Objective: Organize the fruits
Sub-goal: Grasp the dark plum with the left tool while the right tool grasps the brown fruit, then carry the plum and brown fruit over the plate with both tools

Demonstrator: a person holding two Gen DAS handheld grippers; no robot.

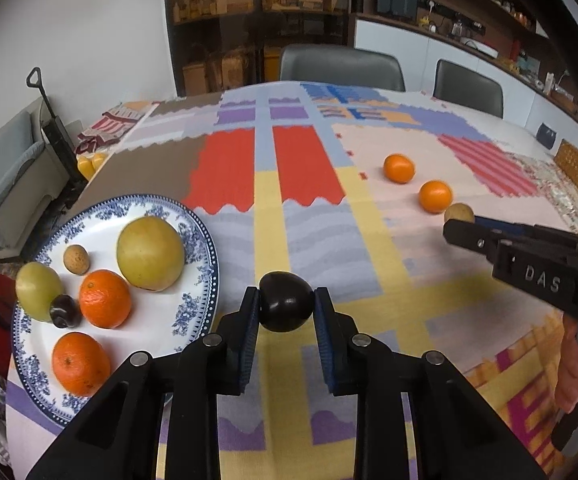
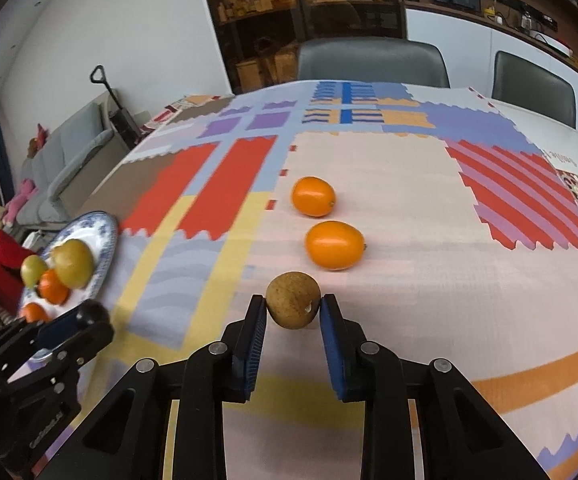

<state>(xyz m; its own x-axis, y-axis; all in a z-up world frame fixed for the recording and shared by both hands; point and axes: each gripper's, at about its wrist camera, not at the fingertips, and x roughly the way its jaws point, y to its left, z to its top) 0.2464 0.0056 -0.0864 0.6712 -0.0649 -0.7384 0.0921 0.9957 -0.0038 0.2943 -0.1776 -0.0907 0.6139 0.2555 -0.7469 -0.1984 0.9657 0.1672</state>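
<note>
My left gripper (image 1: 286, 304) is shut on a dark plum (image 1: 286, 301), just right of a blue-and-white plate (image 1: 203, 236). The plate holds a large yellow-green fruit (image 1: 150, 253), a smaller green one (image 1: 39, 290), two oranges (image 1: 105, 298), a small dark plum (image 1: 65, 311) and a brown round fruit (image 1: 76, 259). My right gripper (image 2: 293, 307) is shut on a brown round fruit (image 2: 292, 299) that rests on the tablecloth. Two oranges (image 2: 334, 244) (image 2: 313, 196) lie just beyond it. The right gripper's fingers (image 1: 465, 232) also show at the right of the left wrist view.
A patchwork tablecloth (image 2: 389, 184) covers the table. Two grey chairs (image 1: 341, 68) stand at the far side. A woven basket (image 1: 575, 164) sits at the far right edge. A sofa (image 1: 13, 184) is off to the left, and a person's hand (image 1: 573, 364) grips the right tool.
</note>
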